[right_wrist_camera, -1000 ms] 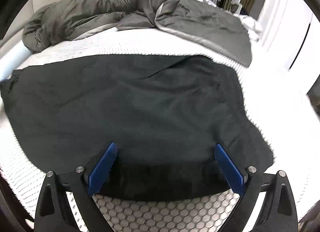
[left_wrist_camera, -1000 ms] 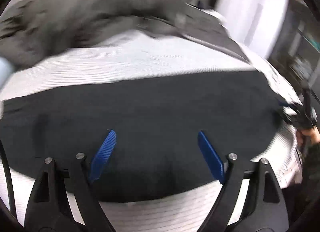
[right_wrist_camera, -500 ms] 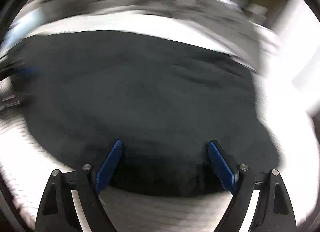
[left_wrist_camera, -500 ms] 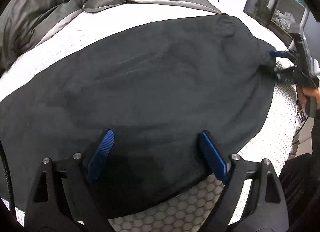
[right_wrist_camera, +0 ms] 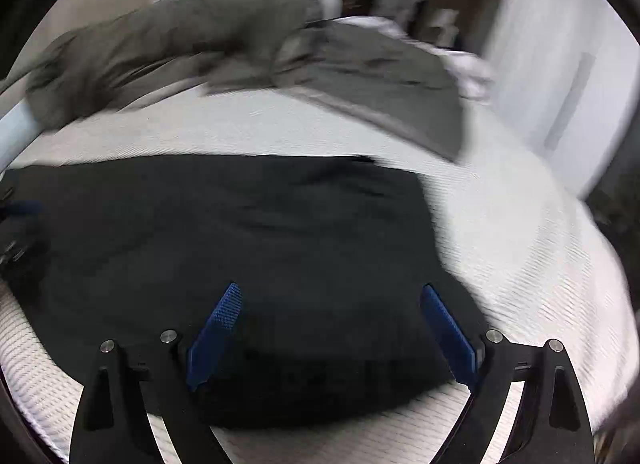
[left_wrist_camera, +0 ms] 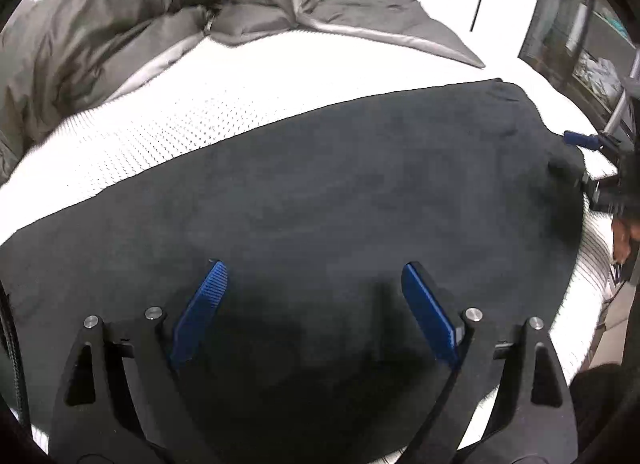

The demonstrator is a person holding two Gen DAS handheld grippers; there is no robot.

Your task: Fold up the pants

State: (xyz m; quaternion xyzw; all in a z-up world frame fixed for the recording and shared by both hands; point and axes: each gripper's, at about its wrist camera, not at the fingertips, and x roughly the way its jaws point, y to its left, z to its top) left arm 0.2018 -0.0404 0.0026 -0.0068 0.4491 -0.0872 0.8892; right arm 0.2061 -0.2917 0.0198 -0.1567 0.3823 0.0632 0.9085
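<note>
The black, soft-knit pants (left_wrist_camera: 340, 199) lie spread flat across the white, honeycomb-textured mattress cover of the bed (left_wrist_camera: 168, 131), near its front edge, with a crumpled grey quilted duvet (left_wrist_camera: 120, 23) pushed well back toward the far side. In the right wrist view the same dark cloth (right_wrist_camera: 240, 244) reaches from the left rim of the picture to a squared-off end toward the right, though the frame is blurred and seams or waistband cannot be made out.

The left gripper (left_wrist_camera: 314, 304) hangs over the near edge of the cloth with its 2 blue-padded jaws spread wide and nothing between them. The right gripper (right_wrist_camera: 332, 328) stands the same way, jaws wide apart and empty, over the near hem at the other end; in the left wrist view it shows at the far right (left_wrist_camera: 592, 167), just beside the corner of the fabric.

As a judgement, this is the start of a fold: the garment looks laid out and smoothed, and both tools seem to be lining up on the near edge. The next move calls for each gripper to go down onto the edge, close on 1 layer or both together as the fold requires, and lift evenly so the cloth carries over without bunching. Taking hold at matching points matters, since an uneven lift would skew the fold.

No brand, label or readable writing is visible on the pants, the bedding or the grippers.
</note>
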